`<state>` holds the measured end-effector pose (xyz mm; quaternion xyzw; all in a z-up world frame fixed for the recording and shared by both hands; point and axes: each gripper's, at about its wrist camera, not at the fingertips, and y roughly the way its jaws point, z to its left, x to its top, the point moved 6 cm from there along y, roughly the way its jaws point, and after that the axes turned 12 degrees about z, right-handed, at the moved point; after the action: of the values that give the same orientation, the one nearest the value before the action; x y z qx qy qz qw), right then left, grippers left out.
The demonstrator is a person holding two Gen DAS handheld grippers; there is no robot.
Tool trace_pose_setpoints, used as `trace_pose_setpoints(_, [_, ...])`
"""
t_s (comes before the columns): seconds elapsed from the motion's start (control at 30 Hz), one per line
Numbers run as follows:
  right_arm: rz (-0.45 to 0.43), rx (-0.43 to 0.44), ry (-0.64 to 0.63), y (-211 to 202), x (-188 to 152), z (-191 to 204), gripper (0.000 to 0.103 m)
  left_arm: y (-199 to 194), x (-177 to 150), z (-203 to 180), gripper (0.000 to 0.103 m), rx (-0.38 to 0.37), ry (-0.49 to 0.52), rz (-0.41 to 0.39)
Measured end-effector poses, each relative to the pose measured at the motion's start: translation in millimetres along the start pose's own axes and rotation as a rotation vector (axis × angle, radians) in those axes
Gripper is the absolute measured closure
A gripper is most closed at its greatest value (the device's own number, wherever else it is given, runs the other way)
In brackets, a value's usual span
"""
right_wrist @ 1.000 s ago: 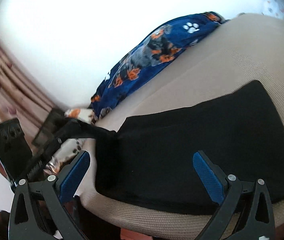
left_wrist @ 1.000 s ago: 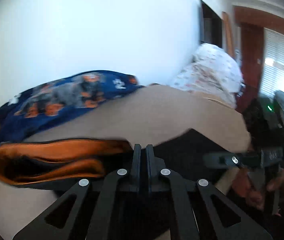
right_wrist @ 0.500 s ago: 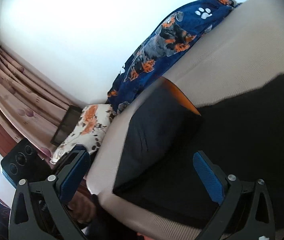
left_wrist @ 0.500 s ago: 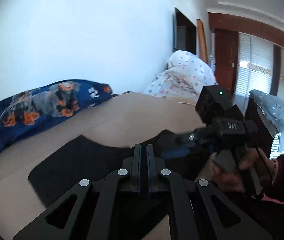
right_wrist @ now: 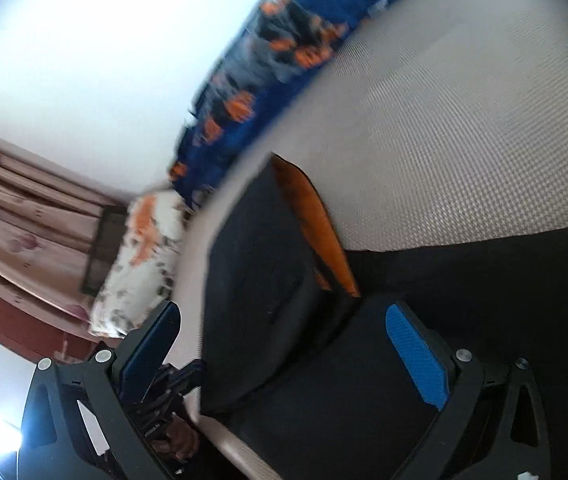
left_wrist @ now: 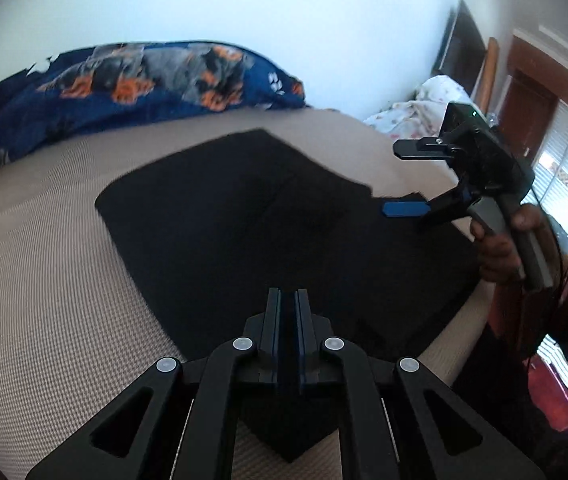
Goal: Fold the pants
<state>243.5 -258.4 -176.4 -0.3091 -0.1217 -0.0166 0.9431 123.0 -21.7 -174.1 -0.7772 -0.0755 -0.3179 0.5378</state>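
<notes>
Black pants (left_wrist: 284, 216) flap mid-fold on bed (left_wrist: 44, 280); left fingers (left_wrist: 287, 312) clamped on cloth, right fingers (right_wrist: 284, 344) apart. Land edge square, then press flat.

A beige woven-textured bed (left_wrist: 44, 288) meets a plain white wall (left_wrist: 244, 4), with brown wooden doors (left_wrist: 527, 108) and bright shuttered windows (left_wrist: 563, 164) beyond.

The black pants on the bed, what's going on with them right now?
A person is folding the black pants on a beige mattress, one handheld gripper in each hand. The left gripper is shut on the pants' near edge, carrying a flap with orange lining over the rest. The right gripper hangs open above the fabric, holding nothing. A blue dog-print blanket lies along the wall.
</notes>
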Motion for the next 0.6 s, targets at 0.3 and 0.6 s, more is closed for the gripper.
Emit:
trace_pose_setpoints(0.3, [0.070, 0.026, -0.020, 24, -2, 9, 0.001, 12, -4, 1, 0.085, -0.030, -0.001, 0.005])
trace_pose_setpoints(0.6, [0.076, 0.004, -0.025, 32, 2, 14, 0.000, 14, -7, 2, 0.079, -0.063, -0.011, -0.017])
